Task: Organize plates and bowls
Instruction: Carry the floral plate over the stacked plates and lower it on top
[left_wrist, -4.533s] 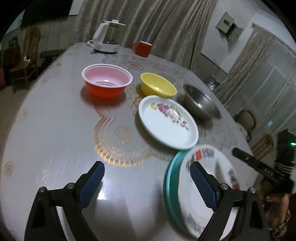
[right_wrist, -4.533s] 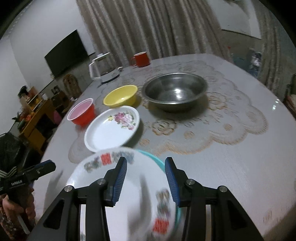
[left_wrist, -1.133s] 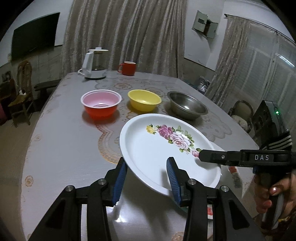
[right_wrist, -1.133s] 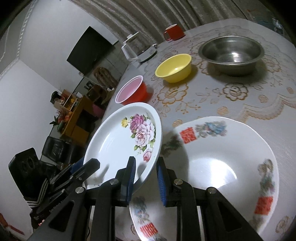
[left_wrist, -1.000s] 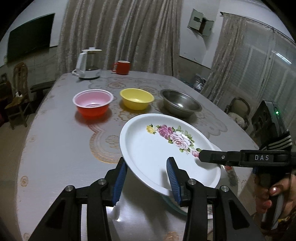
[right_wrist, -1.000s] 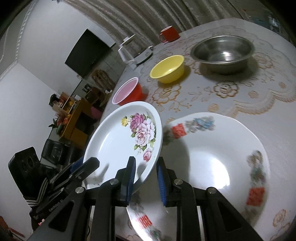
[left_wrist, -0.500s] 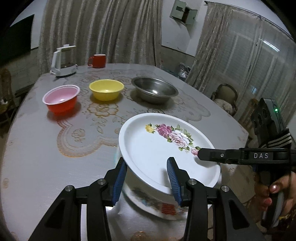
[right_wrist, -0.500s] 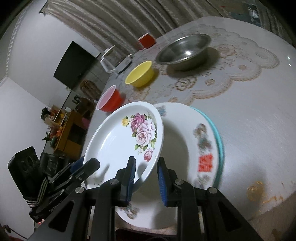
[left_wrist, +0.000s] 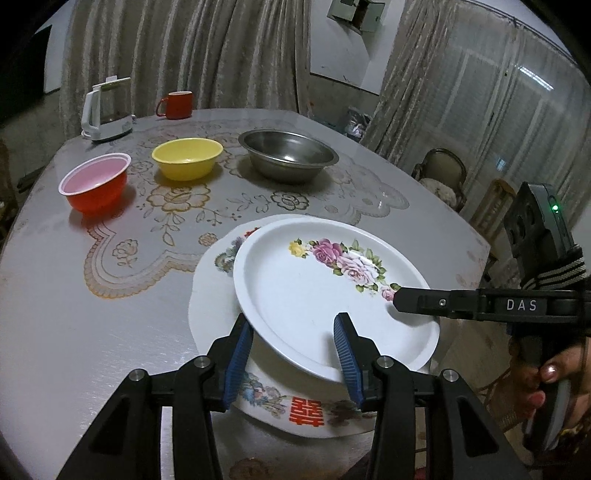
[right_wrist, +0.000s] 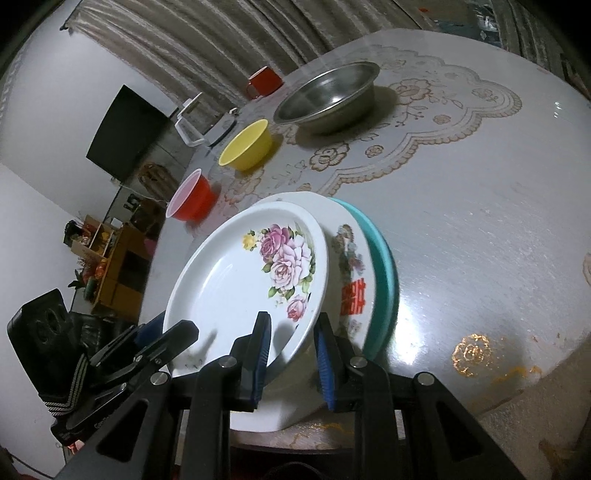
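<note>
Since the earlier frame you've carried the rose plate (left_wrist: 325, 295) back toward the near edge of the bench (left_wrist: 110, 314), and it now hangs tilted over the red-character plate (left_wrist: 306, 410), which sits on a teal plate (right_wrist: 384, 273). Your left gripper (left_wrist: 293, 354) straddles the rose plate's near rim, its blue pads partly spread; whether they press I can't tell. Your right gripper (right_wrist: 291, 354) pinches the opposite rim. You're in the stacking step. Next, level the plate, lower it centred onto the stack, then let go with both. The red bowl (left_wrist: 96, 182), yellow bowl (left_wrist: 186, 157) and steel bowl (left_wrist: 288, 155) wait farther back, apart from one another.
</note>
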